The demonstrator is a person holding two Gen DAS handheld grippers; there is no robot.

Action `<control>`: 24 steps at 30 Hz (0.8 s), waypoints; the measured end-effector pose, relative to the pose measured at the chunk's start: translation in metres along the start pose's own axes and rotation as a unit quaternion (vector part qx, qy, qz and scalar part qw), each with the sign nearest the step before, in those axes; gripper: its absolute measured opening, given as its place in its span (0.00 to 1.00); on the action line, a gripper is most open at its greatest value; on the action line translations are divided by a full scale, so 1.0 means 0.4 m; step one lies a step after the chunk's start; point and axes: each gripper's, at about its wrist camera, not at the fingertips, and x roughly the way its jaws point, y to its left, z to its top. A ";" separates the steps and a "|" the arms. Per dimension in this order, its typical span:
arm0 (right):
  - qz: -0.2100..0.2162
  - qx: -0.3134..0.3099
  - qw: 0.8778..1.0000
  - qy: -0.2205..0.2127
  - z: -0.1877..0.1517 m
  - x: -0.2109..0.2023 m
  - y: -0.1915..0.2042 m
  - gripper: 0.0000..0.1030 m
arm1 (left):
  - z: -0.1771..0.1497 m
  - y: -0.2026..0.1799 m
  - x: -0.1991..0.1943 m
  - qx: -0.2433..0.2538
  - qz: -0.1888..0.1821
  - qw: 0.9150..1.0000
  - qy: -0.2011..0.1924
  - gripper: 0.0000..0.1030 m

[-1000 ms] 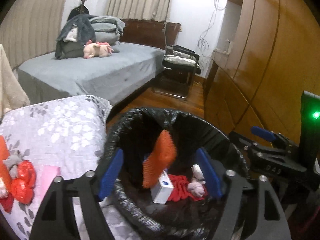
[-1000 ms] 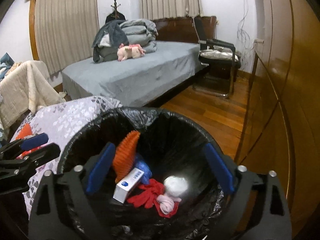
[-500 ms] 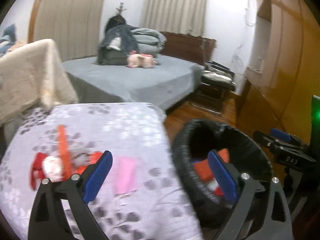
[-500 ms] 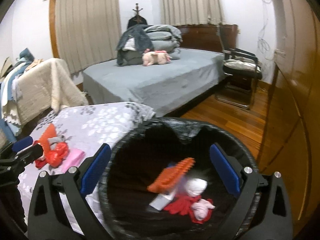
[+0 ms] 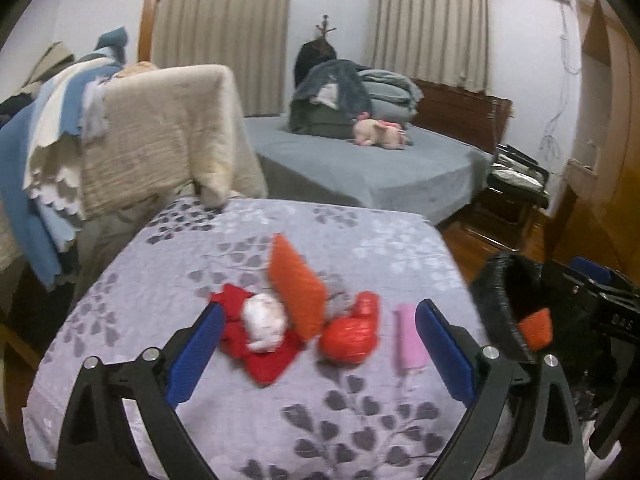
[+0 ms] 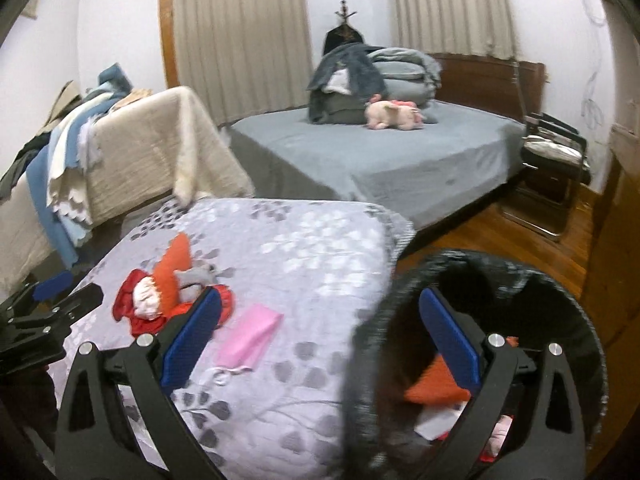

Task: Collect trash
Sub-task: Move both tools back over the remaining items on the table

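The trash you are after lies in a small heap on the floral grey cover (image 5: 256, 432) in front of you: an orange foam net (image 5: 297, 288) propped tilted over a red cloth (image 5: 260, 356) with a white crumpled wad (image 5: 264, 320) on it, a red crumpled bag (image 5: 352, 332) touching the net's right side, and a bit of grey stuff behind them that is too blurred to name. Just beside the bag, apart from the heap, lies a flat pink packet (image 5: 408, 338).

Your left gripper (image 5: 320, 352) hangs over the cover with its blue pads spread wide; nothing is between them, and the heap shows in the gap. Your right gripper (image 6: 320, 344) is just as wide and empty: its left pad sits over the edge of the heap, its right pad over the mouth of the bin.

The black-lined trash bin (image 6: 560, 292) stands at the cover's right edge, on the wooden floor (image 6: 532, 248). Inside it you can see another orange net (image 6: 436, 388) and something white under it.

Beyond are a chair draped in a beige blanket (image 5: 160, 140) and a grey bed (image 5: 360, 168) with folded bedding and a pink plush toy (image 5: 378, 133)
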 end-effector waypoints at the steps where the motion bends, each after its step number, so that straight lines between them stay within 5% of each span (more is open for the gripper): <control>1: 0.003 -0.002 1.000 0.001 -0.002 0.007 0.012 0.94 | -0.004 0.014 0.002 -0.002 0.005 1.000 0.000 0.91; 19: 0.002 -0.033 0.997 0.075 -0.095 0.231 0.145 0.93 | -0.056 0.115 0.070 -0.015 0.032 0.999 0.025 0.89; 24: 0.005 -0.027 0.994 0.102 -0.115 0.273 0.145 0.81 | -0.061 0.117 0.088 -0.015 0.028 0.999 0.032 0.89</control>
